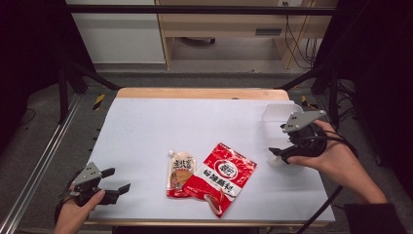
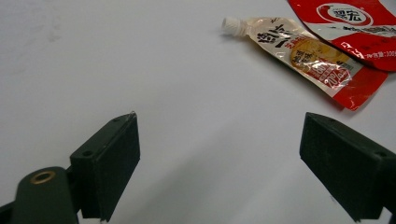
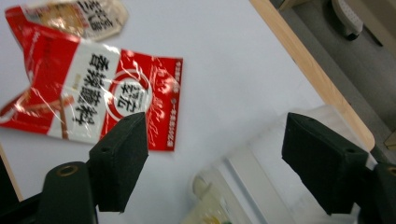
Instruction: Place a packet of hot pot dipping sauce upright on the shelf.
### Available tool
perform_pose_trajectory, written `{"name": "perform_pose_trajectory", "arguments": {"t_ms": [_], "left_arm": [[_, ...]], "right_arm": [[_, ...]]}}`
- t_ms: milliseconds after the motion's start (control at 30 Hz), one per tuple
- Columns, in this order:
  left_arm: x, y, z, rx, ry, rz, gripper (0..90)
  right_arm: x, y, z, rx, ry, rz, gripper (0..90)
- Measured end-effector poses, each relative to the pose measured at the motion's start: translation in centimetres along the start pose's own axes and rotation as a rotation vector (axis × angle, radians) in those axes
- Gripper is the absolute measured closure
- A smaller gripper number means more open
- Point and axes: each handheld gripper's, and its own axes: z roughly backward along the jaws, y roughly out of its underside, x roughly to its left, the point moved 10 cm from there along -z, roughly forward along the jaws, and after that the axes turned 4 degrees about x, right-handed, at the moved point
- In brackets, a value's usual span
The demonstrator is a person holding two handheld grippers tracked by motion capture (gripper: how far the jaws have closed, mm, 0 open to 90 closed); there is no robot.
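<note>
A red and white snack bag [image 1: 221, 176] lies flat near the table's front middle, partly over the lower end of a spouted sauce pouch [image 1: 180, 171] to its left. My left gripper [image 1: 117, 179] rests open at the front left corner, and its own view shows nothing between the jaws, with the pouch [image 2: 303, 53] and bag [image 2: 355, 23] farther off. My right gripper [image 1: 278, 140] stands open over a clear plastic container [image 1: 280, 117] at the right edge. In the right gripper view the container [image 3: 261, 177] lies below the empty jaws, with the bag [image 3: 93, 102] beyond.
The white table sheet [image 1: 170, 126] has a wooden strip along its far edge [image 1: 195, 93]. A pale item [image 3: 208, 205] sits inside the container, too blurred to name. Metal frame rails run along the left side [image 1: 34, 180].
</note>
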Motion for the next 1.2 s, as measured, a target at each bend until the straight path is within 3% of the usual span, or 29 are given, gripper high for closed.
{"name": "perform_pose_trajectory", "arguments": {"t_ms": [200,333,533,633,867,1200], "left_arm": [[-0.2,0.0,0.1,-0.003,-0.004,-0.003,11.2],[0.0,-0.1,0.4,-0.011,-0.016,-0.001,9.9],[0.1,-0.2,0.5,-0.015,-0.024,0.008,8.4],[0.0,-0.2,0.5,-0.014,-0.022,0.007,8.1],[0.0,-0.2,0.5,-0.012,-0.026,0.004,7.7],[0.1,-0.2,0.6,-0.013,-0.03,0.002,7.6]], "right_arm": [[2.7,-3.5,0.1,-0.067,0.02,0.009,18.2],[4.8,-5.3,-0.8,-0.112,-0.003,0.034,17.1],[7.1,-6.1,-3.5,-0.105,-0.024,0.034,16.9],[7.8,-6.4,-4.6,-0.101,-0.026,0.01,18.7],[9.8,-7.5,-6.7,-0.133,-0.066,-0.047,27.4],[13.7,-9.8,-11.6,-0.094,-0.154,-0.026,49.6]]}}
